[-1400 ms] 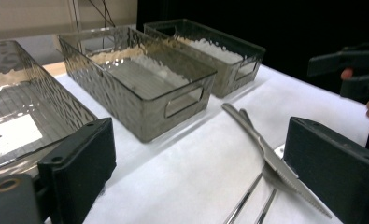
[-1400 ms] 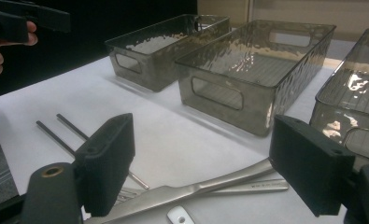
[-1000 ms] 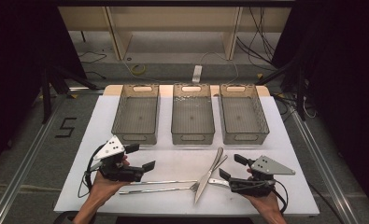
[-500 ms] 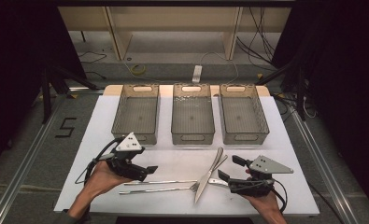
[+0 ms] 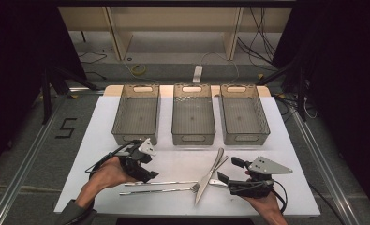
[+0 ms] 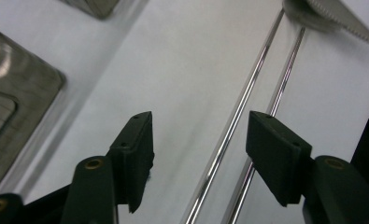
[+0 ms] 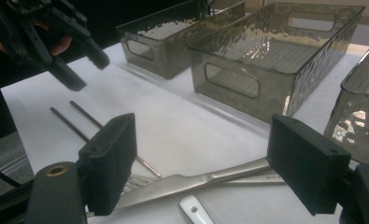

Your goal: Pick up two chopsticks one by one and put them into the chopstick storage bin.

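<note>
High view of a white tabletop [image 5: 98,140] with 3 translucent smoky-grey plastic bins [image 5: 193,115] in a row at the far side. Nearer, 2 long thin silver metal utensil handles [image 5: 161,183] lying side by side, ending beside 2 stainless steel table knives [image 5: 208,180].

Left gripper [image 5: 147,174], black with 2 jaws, poised low over the handles. Jaws just now closing in, not yet pinching. In the left gripper view [image 6: 198,135], upper handle [image 6: 247,100] running between the pads, second handle [image 6: 285,74] slipping under the right-hand pad.

Right gripper [image 5: 225,169] released, jaws spread wide, hovering by the knives and gripping nothing.

For a clean pick: shift slightly so that 1 handle alone sits between the pads. Lower until the pads straddle it at table level, then squeeze squarely across it. Beware of nudging the neighbouring handle.

Readable writing: a black numeral 5 [image 5: 66,127] on the floor left of the table. Faint stamp on a knife blade in the right gripper view, too small to read.
</note>
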`<state>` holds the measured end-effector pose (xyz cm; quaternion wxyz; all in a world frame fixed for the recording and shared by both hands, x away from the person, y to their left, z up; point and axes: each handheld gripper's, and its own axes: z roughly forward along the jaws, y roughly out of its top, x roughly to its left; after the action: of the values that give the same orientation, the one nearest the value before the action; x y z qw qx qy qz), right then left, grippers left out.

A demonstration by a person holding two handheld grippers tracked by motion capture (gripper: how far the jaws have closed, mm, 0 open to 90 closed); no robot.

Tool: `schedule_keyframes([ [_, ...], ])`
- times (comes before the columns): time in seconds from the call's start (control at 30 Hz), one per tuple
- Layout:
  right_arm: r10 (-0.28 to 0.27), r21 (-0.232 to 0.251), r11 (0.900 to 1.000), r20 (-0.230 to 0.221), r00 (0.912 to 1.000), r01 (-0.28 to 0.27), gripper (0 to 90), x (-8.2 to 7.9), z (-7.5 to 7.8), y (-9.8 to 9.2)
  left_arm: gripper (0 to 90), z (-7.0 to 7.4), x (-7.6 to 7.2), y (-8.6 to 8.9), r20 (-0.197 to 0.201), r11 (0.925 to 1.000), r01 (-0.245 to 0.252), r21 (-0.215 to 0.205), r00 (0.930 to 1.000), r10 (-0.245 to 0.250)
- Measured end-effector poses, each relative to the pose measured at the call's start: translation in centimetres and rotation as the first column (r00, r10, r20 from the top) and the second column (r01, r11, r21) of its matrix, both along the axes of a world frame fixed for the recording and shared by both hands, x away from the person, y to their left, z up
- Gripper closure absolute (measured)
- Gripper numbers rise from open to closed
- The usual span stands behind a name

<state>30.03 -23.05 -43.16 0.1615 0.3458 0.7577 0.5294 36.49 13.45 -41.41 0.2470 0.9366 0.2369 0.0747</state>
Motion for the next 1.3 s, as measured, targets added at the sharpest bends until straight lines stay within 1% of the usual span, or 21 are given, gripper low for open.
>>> schedule_keyframes([
  [0.07, 0.000, -0.004, 1.000, -0.003, 1.0000, 0.000, 25.1, 0.0, 0.0, 0.0, 43.3, -0.5, 0.0, 0.0, -0.016, 0.9994, 0.011, 0.034, 0.9998, -0.011],
  [0.1, 0.000, -0.004, 1.000, -0.003, 1.0000, 0.000, 25.1, 0.0, 0.0, 0.0, 43.3, -0.7, 0.0, 0.0, -0.018, 0.9988, 0.014, 0.047, 0.9997, -0.013],
  [0.13, 0.001, -0.006, 1.000, -0.004, 1.0000, -0.001, 25.2, 0.0, 0.0, 0.0, 46.3, -0.9, 0.0, 0.0, -0.021, 0.9980, 0.021, 0.059, 0.9996, -0.019],
  [0.2, 0.002, -0.007, 1.000, -0.005, 1.0000, -0.002, 25.2, 0.0, 0.0, 0.0, 47.7, -1.3, -0.1, 0.0, -0.032, 0.9963, 0.031, 0.080, 0.9991, -0.028],
  [0.23, 0.004, -0.008, 1.000, -0.007, 1.0000, -0.004, 25.3, 0.0, 0.0, 0.1, 50.5, -1.5, -0.1, 0.0, -0.036, 0.9949, 0.039, 0.093, 0.9987, -0.036],
  [0.37, 0.008, -0.009, 1.000, -0.009, 0.9999, -0.008, 25.2, 0.0, 0.0, 0.1, 54.0, -2.1, -0.2, -0.3, -0.058, 0.9892, 0.064, 0.132, 0.9967, -0.057],
  [0.4, 0.008, -0.010, 1.000, -0.013, 0.9999, -0.009, 25.3, 0.0, 0.0, 0.1, 56.0, -2.2, -0.2, -0.3, -0.069, 0.9892, 0.065, 0.132, 0.9961, -0.056],
  [0.53, 0.009, -0.010, 1.000, -0.015, 0.9998, -0.009, 25.3, 0.0, 0.0, 0.1, 59.0, -2.8, -0.3, -0.4, -0.102, 0.9853, 0.077, 0.153, 0.9929, -0.062],
  [0.57, 0.010, -0.010, 1.000, -0.016, 0.9998, -0.010, 25.3, 0.1, 0.0, 0.1, 59.5, -3.2, -0.2, -0.4, -0.112, 0.9827, 0.085, 0.165, 0.9915, -0.067],
  [0.6, 0.010, -0.010, 1.000, -0.016, 0.9998, -0.010, 25.3, 0.1, 0.0, 0.1, 60.3, -3.2, -0.2, -0.4, -0.112, 0.9827, 0.085, 0.165, 0.9915, -0.067],
  [0.67, 0.011, -0.013, 1.000, -0.016, 0.9998, -0.011, 25.4, 0.0, 0.0, 0.2, 61.4, -3.4, -0.2, -0.4, -0.127, 0.9796, 0.098, 0.175, 0.9889, -0.076],
  [0.7, 0.012, -0.014, 1.000, -0.016, 0.9998, -0.012, 25.4, 0.0, 0.0, 0.2, 62.5, -3.6, -0.3, -0.5, -0.129, 0.9810, 0.092, 0.171, 0.9892, -0.070],
  [0.83, 0.015, -0.013, 1.000, -0.018, 0.9997, -0.016, 25.6, 0.1, -0.1, 0.2, 68.2, -3.8, -0.2, -0.7, -0.142, 0.9762, 0.114, 0.184, 0.9859, -0.088],
  [0.87, 0.016, -0.013, 1.000, -0.019, 0.9997, -0.016, 25.6, 0.1, -0.1, 0.2, 69.1, -4.0, -0.3, -0.8, -0.144, 0.9771, 0.107, 0.183, 0.9863, -0.081],
  [0.9, 0.016, -0.013, 1.000, -0.019, 0.9997, -0.016, 25.6, 0.1, -0.1, 0.2, 69.1, -4.1, -0.2, -0.8, -0.147, 0.9750, 0.113, 0.192, 0.9855, -0.085],
  [0.93, 0.018, -0.013, 1.000, -0.019, 0.9997, -0.018, 25.8, 0.1, -0.1, 0.2, 71.0, -4.2, -0.2, -0.8, -0.150, 0.9745, 0.112, 0.194, 0.9852, -0.084],
  [1.0, 0.017, -0.014, 1.000, -0.020, 0.9996, -0.018, 25.8, 0.1, -0.1, 0.2, 71.9, -4.3, -0.1, -0.8, -0.157, 0.9683, 0.129, 0.214, 0.9829, -0.096],
  [1.07, 0.020, -0.015, 1.000, -0.022, 0.9996, -0.020, 26.0, 0.1, -0.1, 0.2, 74.1, -4.4, 0.0, -0.8, -0.159, 0.9663, 0.131, 0.222, 0.9826, -0.096],
  [1.1, 0.020, -0.015, 1.000, -0.022, 0.9996, -0.020, 26.0, 0.1, -0.1, 0.2, 74.1, -4.5, 0.0, -0.8, -0.158, 0.9625, 0.138, 0.233, 0.9821, -0.103],
  [1.17, 0.020, -0.015, 1.000, -0.023, 0.9995, -0.021, 26.0, 0.1, -0.1, 0.2, 74.6, -4.7, -0.1, -1.0, -0.159, 0.9620, 0.134, 0.238, 0.9825, -0.097],
  [1.3, 0.023, -0.014, 1.000, -0.022, 0.9995, -0.023, 26.2, 0.1, 0.0, 0.2, 75.6, -4.7, -0.1, -1.1, -0.157, 0.9587, 0.137, 0.250, 0.9825, -0.099],
])
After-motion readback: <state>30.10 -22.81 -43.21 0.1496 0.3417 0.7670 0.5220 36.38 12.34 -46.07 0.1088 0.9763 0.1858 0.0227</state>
